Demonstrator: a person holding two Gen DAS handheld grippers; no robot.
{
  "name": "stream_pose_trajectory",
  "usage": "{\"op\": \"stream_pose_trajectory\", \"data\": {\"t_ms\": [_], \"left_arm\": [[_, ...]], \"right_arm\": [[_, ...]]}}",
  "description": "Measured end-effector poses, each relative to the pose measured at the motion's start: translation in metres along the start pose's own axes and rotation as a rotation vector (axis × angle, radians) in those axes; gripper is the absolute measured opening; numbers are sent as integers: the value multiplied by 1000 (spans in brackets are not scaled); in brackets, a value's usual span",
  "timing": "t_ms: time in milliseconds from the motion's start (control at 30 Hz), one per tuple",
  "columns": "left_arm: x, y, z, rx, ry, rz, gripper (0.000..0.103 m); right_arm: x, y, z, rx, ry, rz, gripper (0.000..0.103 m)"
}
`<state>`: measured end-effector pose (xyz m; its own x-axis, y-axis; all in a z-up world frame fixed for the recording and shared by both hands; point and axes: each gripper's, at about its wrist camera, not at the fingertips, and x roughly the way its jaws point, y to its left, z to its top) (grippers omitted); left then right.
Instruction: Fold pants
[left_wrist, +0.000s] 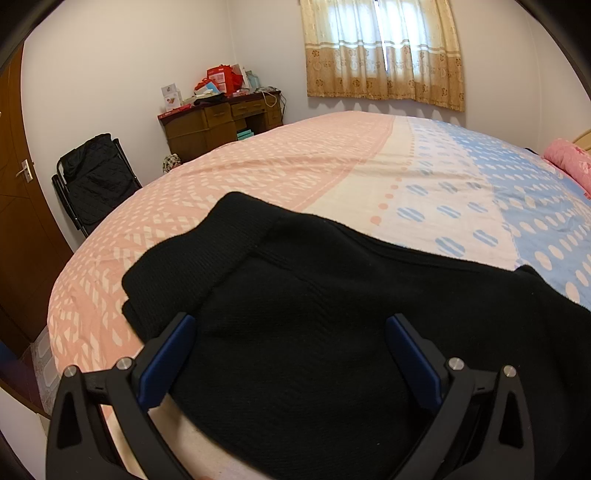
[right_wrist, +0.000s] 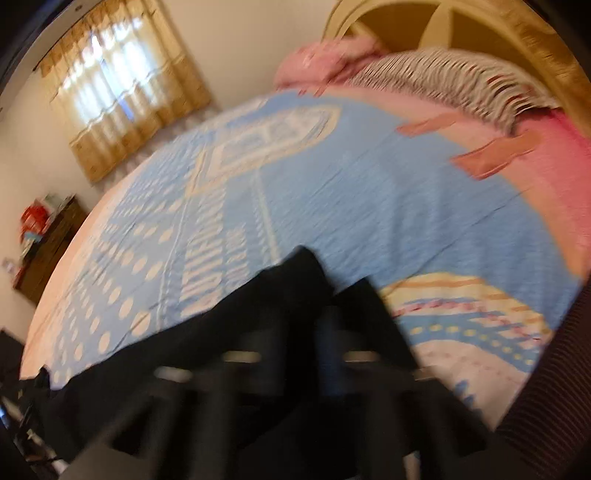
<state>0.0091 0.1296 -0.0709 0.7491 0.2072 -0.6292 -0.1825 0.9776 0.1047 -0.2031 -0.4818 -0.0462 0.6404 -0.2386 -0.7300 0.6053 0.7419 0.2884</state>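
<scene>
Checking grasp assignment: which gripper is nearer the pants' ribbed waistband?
Left. Left gripper hangs open right by the ribbed waistband of the pants. Right gripper, blurred, is at dark cloth; no waistband shows there.

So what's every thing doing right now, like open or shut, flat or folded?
Pants: lying on the bed, waistband end bunched, not neatly folded.
Left gripper: open, over the pants.
Right gripper: blurred, black cloth around it; can't tell its state.
Curtain: drawn shut.
Bed: sheet spread flat.
</scene>
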Motion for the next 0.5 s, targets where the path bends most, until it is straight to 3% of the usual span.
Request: {"op": "stream_pose_trajectory", "data": {"t_ms": [133, 300, 367, 433, 500], "left_arm": [[-1, 0, 0, 0, 0, 0, 103], [-1, 0, -1, 1, 0, 1, 103], [-1, 0, 0, 0, 0, 0, 103], [-1, 0, 0, 0, 0, 0, 103], [-1, 0, 0, 1, -2, 1, 103]], "right_arm": [[-26, 14, 14, -33, -15, 70, 8], [-85, 15, 35, 22, -51, 294, 8], [-82, 9, 33, 7, 18, 233, 8], [-61, -6, 22, -3, 131, 75, 9], [-30, -33, 7, 35, 234, -14, 9]]}}
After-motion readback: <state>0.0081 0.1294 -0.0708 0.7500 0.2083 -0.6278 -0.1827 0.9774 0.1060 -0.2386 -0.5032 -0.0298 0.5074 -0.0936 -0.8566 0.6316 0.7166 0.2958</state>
